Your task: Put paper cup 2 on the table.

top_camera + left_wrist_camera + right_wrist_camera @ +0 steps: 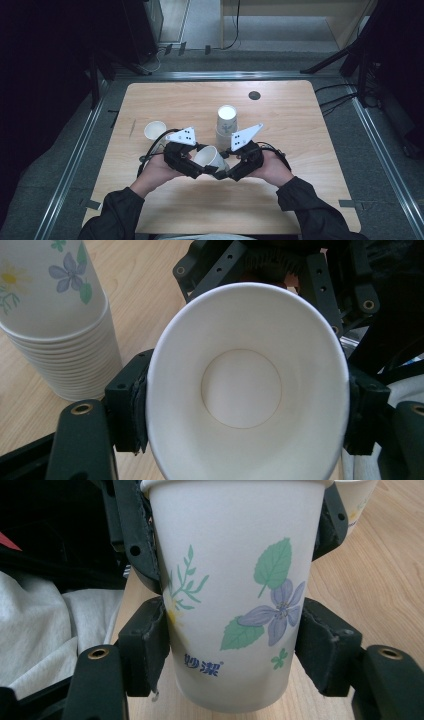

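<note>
A white paper cup point(210, 158) with a flower print lies on its side above the table's front middle, held between both grippers. My left gripper point(201, 163) is shut on its rim, and the left gripper view looks into the cup's point(245, 390) open mouth, with my left gripper point(245, 412) clamped on both sides. My right gripper point(227, 169) is shut on the lower body. In the right gripper view the cup's point(235, 595) printed wall sits between the pads of my right gripper point(236, 652), and the left gripper's jaws show above them.
A tall stack of matching cups point(226, 123) point(55, 335) stands just behind the grippers. A single cup point(155, 131) stands upright to the left, and another cup's edge point(357, 500) shows at the right gripper view's top. A dark round hole point(254, 95) sits near the table's far edge.
</note>
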Available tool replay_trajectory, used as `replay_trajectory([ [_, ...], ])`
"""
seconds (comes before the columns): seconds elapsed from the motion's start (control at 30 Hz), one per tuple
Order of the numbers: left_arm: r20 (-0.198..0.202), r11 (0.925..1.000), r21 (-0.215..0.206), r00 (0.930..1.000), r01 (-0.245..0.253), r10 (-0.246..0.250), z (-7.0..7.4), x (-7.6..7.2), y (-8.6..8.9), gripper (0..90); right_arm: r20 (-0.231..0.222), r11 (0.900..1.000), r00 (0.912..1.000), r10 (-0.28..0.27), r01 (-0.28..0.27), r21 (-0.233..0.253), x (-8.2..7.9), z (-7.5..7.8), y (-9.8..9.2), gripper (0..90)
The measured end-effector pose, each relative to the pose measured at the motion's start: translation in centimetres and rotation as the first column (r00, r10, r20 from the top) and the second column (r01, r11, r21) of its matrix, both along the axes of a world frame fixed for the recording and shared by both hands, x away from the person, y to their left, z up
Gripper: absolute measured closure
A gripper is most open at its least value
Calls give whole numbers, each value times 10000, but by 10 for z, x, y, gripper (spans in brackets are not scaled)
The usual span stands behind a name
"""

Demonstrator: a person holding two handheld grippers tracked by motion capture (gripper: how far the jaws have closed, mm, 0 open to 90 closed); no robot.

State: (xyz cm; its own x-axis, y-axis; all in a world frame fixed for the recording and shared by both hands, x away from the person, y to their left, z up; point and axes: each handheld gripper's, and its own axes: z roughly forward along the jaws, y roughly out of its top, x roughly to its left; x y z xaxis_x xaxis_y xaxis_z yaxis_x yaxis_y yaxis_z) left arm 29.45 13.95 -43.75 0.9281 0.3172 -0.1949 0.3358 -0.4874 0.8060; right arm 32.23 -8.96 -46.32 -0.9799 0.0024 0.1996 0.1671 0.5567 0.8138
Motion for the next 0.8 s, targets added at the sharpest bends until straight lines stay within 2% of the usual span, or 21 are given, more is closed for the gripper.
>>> replay_trajectory([
  [0.13,122,9999,127,9999,14,-15,1,-1,0,256,25,10000,10000,-19,19,68,0,-1,0,334],
  [0.17,149,9999,108,9999,8,-9,3,0,0,256,38,9999,9999,-110,110,85,0,-1,0,291],
  [0.2,149,9999,108,9999,8,-9,3,0,0,257,38,9999,9999,-110,110,85,0,-1,0,291],
  [0.23,210,9999,99,9998,25,-27,4,0,1,256,143,9996,9995,-268,268,18,0,-1,0,261],
  [0.3,144,10000,66,9999,22,-23,5,1,3,256,179,9995,9994,-304,306,-85,-1,-3,-1,247],
  [0.4,304,9998,200,9995,-49,43,8,1,5,256,351,9985,9982,-481,490,-254,-2,-5,-2,225],
  [0.5,389,9997,224,9992,-90,81,11,2,9,256,603,9962,9958,-693,723,-492,-3,-7,-4,224],
  [0.67,466,9995,300,9989,-102,88,14,5,13,256,741,9913,9911,-1104,1152,-639,-6,-10,-9,219],
  [0.7,621,9992,362,9980,-149,126,15,6,14,256,791,9911,9905,-1123,1174,-628,-6,-10,-10,219],
  [0.8,533,9993,355,9986,-80,61,15,8,17,256,773,9909,9912,-1074,1131,-732,-9,-12,-13,212],
])
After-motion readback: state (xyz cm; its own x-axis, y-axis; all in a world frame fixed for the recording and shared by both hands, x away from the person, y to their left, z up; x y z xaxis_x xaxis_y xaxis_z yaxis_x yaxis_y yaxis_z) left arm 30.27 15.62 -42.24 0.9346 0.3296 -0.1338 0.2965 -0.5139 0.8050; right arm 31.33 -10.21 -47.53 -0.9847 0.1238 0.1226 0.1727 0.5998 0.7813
